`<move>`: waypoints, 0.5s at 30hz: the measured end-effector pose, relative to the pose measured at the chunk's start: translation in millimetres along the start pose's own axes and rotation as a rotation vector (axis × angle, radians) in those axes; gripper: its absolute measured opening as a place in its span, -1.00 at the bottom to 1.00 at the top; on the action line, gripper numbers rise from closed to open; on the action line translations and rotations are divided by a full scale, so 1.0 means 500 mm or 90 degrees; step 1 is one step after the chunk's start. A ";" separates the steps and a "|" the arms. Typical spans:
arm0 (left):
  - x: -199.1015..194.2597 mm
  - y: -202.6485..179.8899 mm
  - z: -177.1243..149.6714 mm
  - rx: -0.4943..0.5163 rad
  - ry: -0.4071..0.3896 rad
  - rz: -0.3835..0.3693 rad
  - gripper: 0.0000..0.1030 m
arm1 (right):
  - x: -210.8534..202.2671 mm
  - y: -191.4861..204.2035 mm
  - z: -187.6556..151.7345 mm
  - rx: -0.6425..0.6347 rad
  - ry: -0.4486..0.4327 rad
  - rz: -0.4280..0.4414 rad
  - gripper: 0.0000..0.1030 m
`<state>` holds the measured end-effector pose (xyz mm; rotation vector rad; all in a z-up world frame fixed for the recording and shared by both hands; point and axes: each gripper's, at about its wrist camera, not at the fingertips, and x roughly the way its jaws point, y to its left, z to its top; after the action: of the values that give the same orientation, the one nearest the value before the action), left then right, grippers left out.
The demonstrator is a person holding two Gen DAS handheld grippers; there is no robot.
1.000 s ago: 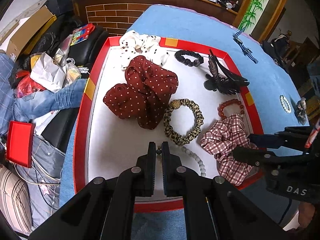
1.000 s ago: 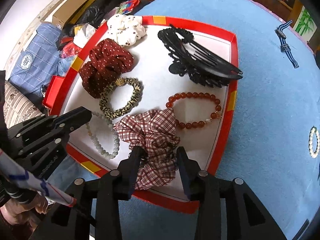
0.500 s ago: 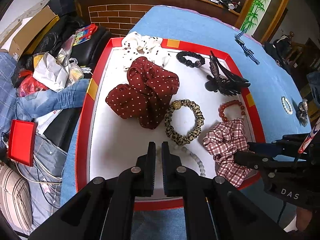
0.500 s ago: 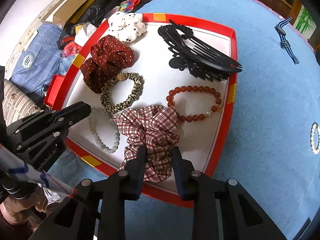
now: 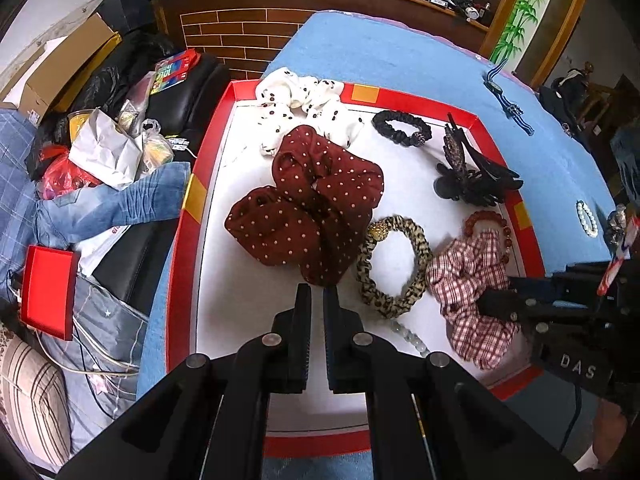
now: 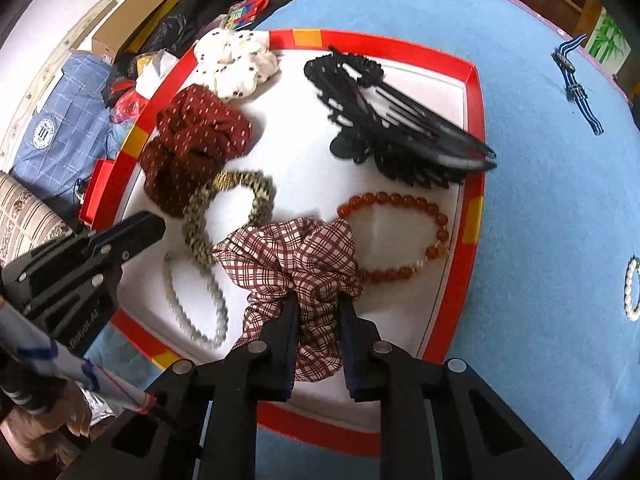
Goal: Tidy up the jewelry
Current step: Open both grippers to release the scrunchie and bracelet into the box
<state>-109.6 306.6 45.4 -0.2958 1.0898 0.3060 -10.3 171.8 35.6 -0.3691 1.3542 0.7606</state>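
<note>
A red-rimmed white tray [image 5: 192, 200] holds hair ties and bracelets. At the tray's near right edge lies the plaid scrunchie [image 6: 296, 260]. My right gripper [image 6: 318, 300] points down onto it, and its jaws are closing with the bunched fabric pinched between the pads. My left gripper [image 5: 316, 292] is shut on nothing above bare tray floor, just in front of the maroon dotted scrunchie [image 5: 312, 204]. A leopard hair tie [image 5: 394, 268] lies between the two scrunchies. The amber bead bracelet [image 6: 400, 236] touches the plaid scrunchie's far side.
The tray also holds a black claw clip [image 6: 400, 128], a white dotted scrunchie [image 5: 304, 108], a black hair tie [image 5: 400, 128] and a pale bead bracelet [image 6: 196, 308]. A pearl bracelet [image 6: 631, 290] and a striped watch strap [image 6: 578, 88] lie on the blue cloth. Clutter fills the left.
The right jaws have narrowed onto the plaid scrunchie and bunched its fabric. The left gripper stays shut and has hardly shifted.
</note>
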 end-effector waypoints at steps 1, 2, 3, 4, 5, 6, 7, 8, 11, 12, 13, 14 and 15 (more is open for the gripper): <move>0.001 0.001 0.001 0.000 -0.001 0.000 -0.90 | 0.000 0.001 0.003 0.000 -0.001 -0.002 -0.60; 0.002 0.002 0.002 0.000 -0.001 0.000 -0.90 | 0.001 0.002 0.007 -0.001 -0.003 -0.004 -0.60; 0.004 0.004 0.003 -0.001 0.000 0.000 -0.90 | 0.001 0.004 0.009 -0.003 -0.005 -0.007 -0.60; 0.004 0.005 0.003 -0.002 0.000 -0.001 -0.90 | 0.001 0.006 0.010 -0.005 -0.006 -0.007 -0.60; 0.005 0.007 0.003 -0.002 0.000 -0.001 -0.90 | -0.001 0.006 0.010 -0.006 -0.007 -0.006 -0.60; 0.004 0.007 0.004 -0.002 0.000 -0.001 -0.90 | -0.003 0.006 0.010 -0.006 -0.007 -0.002 -0.60; 0.005 0.008 0.004 -0.002 0.001 0.000 -0.90 | -0.005 0.005 0.009 -0.005 -0.005 0.002 -0.59; 0.006 0.009 0.004 -0.003 0.002 0.001 -0.90 | -0.007 0.004 0.007 -0.005 -0.006 0.005 -0.59; 0.006 0.010 0.006 -0.003 0.002 0.000 -0.83 | -0.019 -0.002 0.005 -0.006 -0.011 0.007 -0.55; 0.006 0.010 0.007 -0.003 0.001 0.002 -0.66 | -0.023 -0.001 0.004 -0.006 -0.012 0.008 -0.52; 0.006 0.009 0.007 -0.003 -0.001 0.003 -0.56 | -0.028 0.000 0.003 -0.006 -0.013 0.009 -0.50; 0.006 0.007 0.007 -0.003 -0.003 0.004 -0.43 | -0.031 0.000 0.002 -0.008 -0.016 0.009 -0.45; 0.005 0.006 0.007 -0.004 -0.005 0.006 -0.43 | -0.035 0.000 0.001 -0.010 -0.018 0.009 -0.40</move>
<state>-107.0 311.0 44.3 -0.2943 1.0834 0.3190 -10.4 167.2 52.5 -0.3599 1.3262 0.7866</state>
